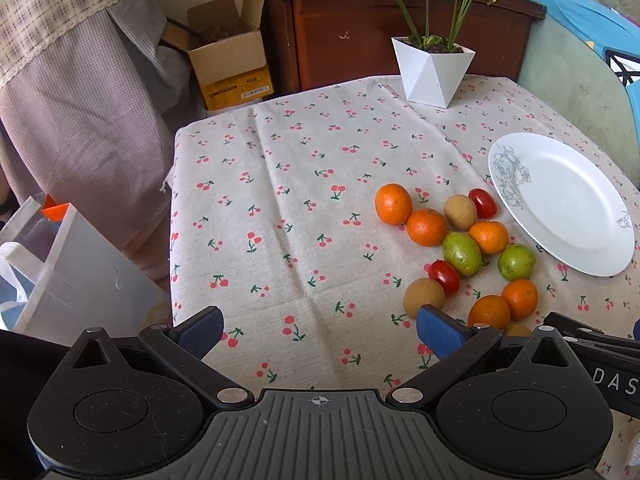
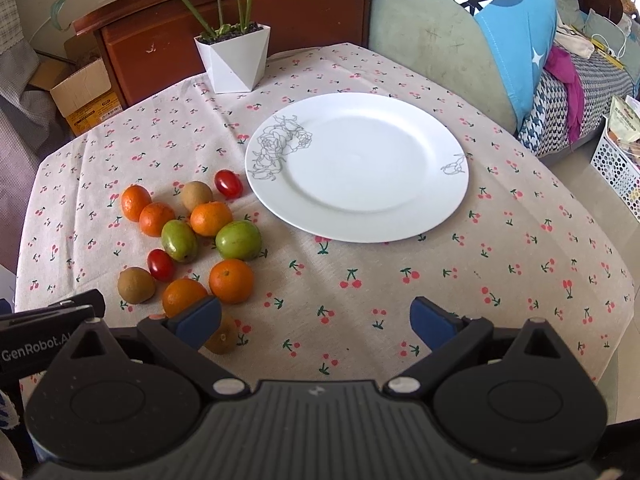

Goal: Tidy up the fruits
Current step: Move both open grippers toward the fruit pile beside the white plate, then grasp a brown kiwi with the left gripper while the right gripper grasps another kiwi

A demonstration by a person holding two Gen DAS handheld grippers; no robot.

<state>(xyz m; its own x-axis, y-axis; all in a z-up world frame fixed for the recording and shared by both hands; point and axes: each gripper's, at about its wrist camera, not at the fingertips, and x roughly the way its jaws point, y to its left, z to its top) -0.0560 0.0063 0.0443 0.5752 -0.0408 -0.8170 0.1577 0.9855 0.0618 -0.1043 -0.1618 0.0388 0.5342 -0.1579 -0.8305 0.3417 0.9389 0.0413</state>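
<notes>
Both tongs hang spread wide and empty above the worktop [image 2: 360,280]: the left tongs [image 1: 320,332], the right tongs [image 2: 316,320]. From the right tongs, the pile of fruits [image 2: 188,236] lies loose on the cloth at ten o'clock. The white plate [image 2: 440,184] at twelve o'clock holds nothing, so sorting seems not yet begun.

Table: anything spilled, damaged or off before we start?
Nothing damaged or spilled. The fruits lie loose in a cluster on the tablecloth beside the plate, which holds nothing. The plant pot stands upright. Both grippers, left and right, hover with jaws open.
</notes>
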